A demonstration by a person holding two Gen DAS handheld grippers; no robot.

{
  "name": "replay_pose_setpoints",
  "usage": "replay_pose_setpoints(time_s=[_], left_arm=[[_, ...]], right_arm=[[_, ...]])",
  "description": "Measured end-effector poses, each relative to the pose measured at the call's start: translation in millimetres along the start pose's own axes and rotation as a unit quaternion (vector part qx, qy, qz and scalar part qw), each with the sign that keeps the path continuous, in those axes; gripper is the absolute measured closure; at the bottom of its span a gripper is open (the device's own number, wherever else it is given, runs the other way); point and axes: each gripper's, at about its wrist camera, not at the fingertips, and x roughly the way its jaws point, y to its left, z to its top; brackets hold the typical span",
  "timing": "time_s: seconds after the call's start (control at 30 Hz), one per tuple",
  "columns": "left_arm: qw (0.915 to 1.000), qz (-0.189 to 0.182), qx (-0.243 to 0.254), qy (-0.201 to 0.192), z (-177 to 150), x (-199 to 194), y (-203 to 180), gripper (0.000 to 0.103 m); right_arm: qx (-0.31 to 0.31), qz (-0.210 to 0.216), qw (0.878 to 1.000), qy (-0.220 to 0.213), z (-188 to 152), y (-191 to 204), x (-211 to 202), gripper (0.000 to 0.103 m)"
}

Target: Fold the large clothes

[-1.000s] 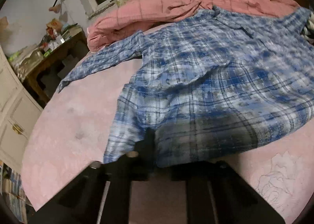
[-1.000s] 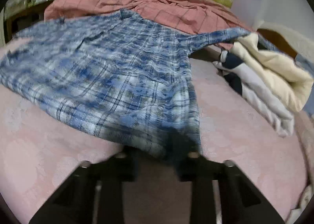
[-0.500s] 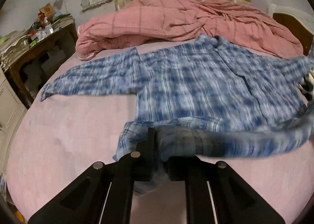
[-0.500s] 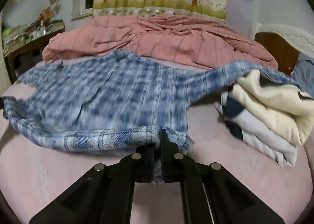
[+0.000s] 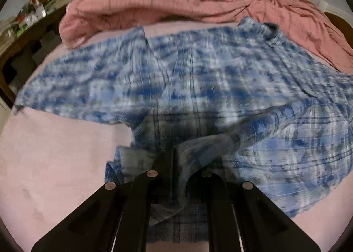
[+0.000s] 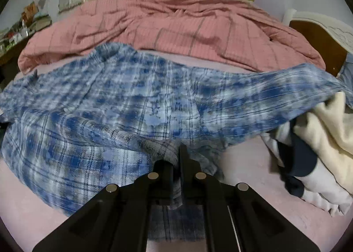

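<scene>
A pink bed (image 5: 55, 163) carries a rumpled quilt (image 6: 176, 27) at its far side. Before it the plaid shirt (image 6: 110, 97) lies spread, its near hem lifted. Left tongs (image 5: 174, 163) and right tongs (image 6: 176, 163) each pinch that hem.

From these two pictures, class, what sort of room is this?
Most likely a bedroom: a pink quilt lies bunched on a bed, with a headboard at the right.

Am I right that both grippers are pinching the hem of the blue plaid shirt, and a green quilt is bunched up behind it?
Not quite: the quilt behind the blue plaid shirt is pink, as the right wrist view shows. Both the left gripper and right gripper do pinch its hem.
</scene>
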Motion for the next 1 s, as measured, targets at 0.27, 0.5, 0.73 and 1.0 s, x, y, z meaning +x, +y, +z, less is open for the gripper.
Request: replay_pose_setpoints(time_s=[0.27, 0.5, 0.73, 1.0], left_arm=[[0.9977, 0.008, -0.01, -0.066, -6, -26, 5, 0.061], [0.9812, 0.034, -0.003, -0.19, -7, -111, -16, 0.006], [0.9851, -0.025, 0.032, -0.167, 14, -127, -74, 0.002], [0.9834, -0.085, 0.006, -0.16, 29, -75, -115, 0.002]], right_arm=[[0.02, -0.049, 0.997, -0.05, -5, -13, -8, 0.042], [0.103, -0.009, 0.984, -0.142, 2, -36, -76, 0.016], [0.068, 0.078, 0.992, -0.075, 38, -3, -93, 0.016], [0.078, 0.15, 0.986, -0.009, 64, 73, -19, 0.016]])
